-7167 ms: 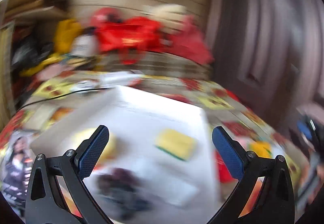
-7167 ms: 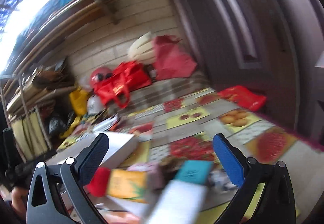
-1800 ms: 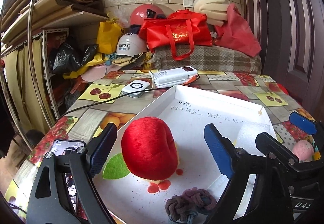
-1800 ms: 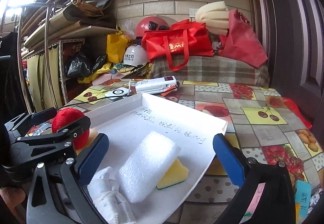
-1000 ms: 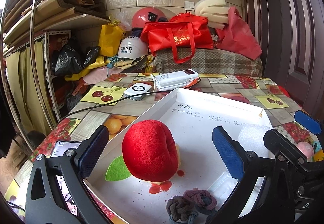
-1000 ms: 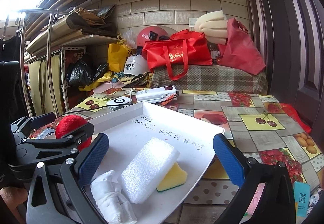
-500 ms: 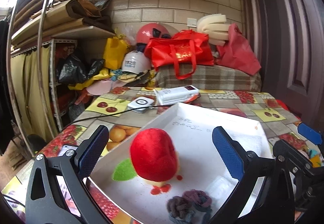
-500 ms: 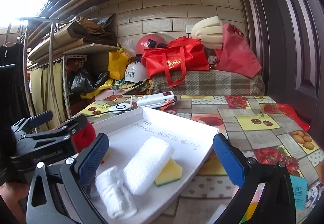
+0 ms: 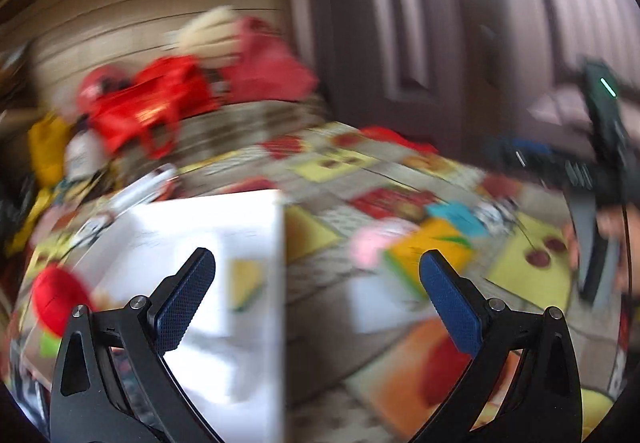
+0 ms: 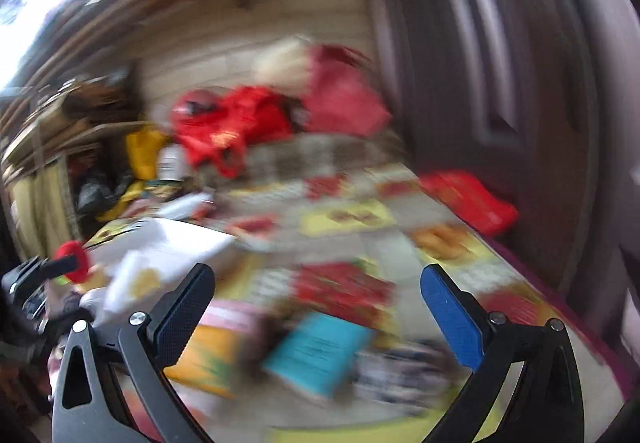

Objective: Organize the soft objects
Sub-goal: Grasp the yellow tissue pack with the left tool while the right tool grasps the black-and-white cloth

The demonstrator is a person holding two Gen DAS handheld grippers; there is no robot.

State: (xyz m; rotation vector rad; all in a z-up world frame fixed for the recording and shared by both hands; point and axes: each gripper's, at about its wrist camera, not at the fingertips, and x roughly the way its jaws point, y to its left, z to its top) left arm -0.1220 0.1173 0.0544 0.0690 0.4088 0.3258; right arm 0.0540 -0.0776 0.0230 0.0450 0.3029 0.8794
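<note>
Blur throughout; left gripper [image 9: 316, 279] and right gripper [image 10: 316, 293] both spread, empty; pink soft toy [image 9: 376, 241] at one o'clock, likely light, squashy; pinch mid-body.

White tray [image 9: 180, 227]; red plush [image 9: 56, 301]; fruit-patterned tablecloth [image 10: 348, 219]; blue claw pads [image 9: 450, 303].

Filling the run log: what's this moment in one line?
left gripper: open, empty | right gripper: open, empty | red plush: in white tray | frames blurred

Motion blur smears both my wrist views: the white tray [image 9: 256, 211] runs off the bottom edge, the red plush [image 9: 56, 301] and yellow sponge [image 9: 246, 283] lose detail, and the teal packet's [image 10: 320, 351] print is unreadable.
</note>
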